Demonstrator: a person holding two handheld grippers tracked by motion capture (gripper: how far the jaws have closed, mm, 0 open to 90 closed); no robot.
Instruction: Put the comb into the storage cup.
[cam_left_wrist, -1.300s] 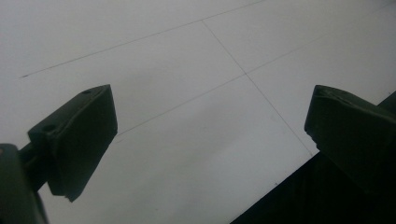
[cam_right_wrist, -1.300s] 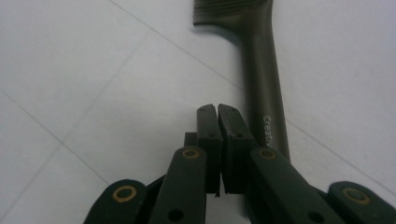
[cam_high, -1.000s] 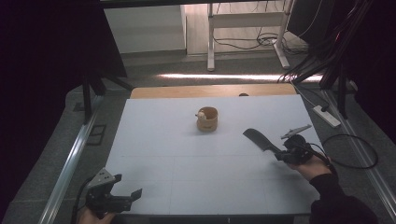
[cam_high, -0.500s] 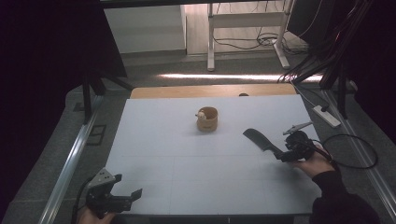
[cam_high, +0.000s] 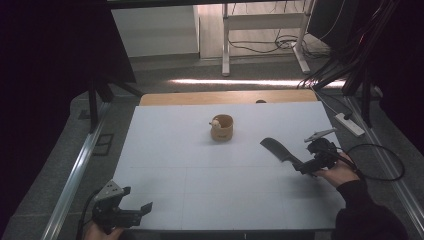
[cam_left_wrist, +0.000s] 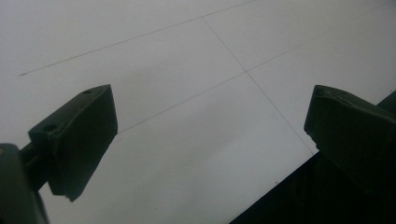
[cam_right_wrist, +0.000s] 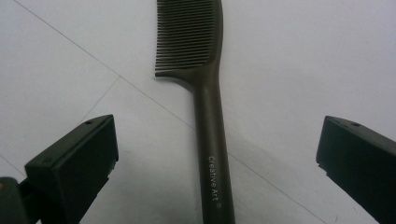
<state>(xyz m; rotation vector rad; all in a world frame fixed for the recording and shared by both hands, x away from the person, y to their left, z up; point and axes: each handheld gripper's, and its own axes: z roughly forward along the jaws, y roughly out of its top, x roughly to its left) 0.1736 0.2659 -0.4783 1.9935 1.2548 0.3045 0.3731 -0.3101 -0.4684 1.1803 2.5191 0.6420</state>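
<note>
A dark brown comb (cam_high: 276, 148) lies flat on the white table (cam_high: 200, 175) at the right. In the right gripper view the comb (cam_right_wrist: 210, 116) has its handle, printed "Creative Art", running between the two wide-apart jaws, teeth pointing away. My right gripper (cam_high: 301, 166) is open at the handle end, touching nothing that I can see. A small wooden cup (cam_high: 222, 127) with a pale object at its rim stands mid-table. My left gripper (cam_high: 136, 202) hovers open at the table's near left corner, above bare tabletop (cam_left_wrist: 187, 70).
A white power strip (cam_high: 349, 125) and a looped black cable (cam_high: 380, 167) lie off the table's right edge. A metal rail (cam_high: 75, 175) runs along the left side. A wooden strip (cam_high: 225, 97) borders the far edge.
My right gripper has shifted slightly away from the near edge beside the comb's handle. The comb, the cup and the left gripper have stayed put.
</note>
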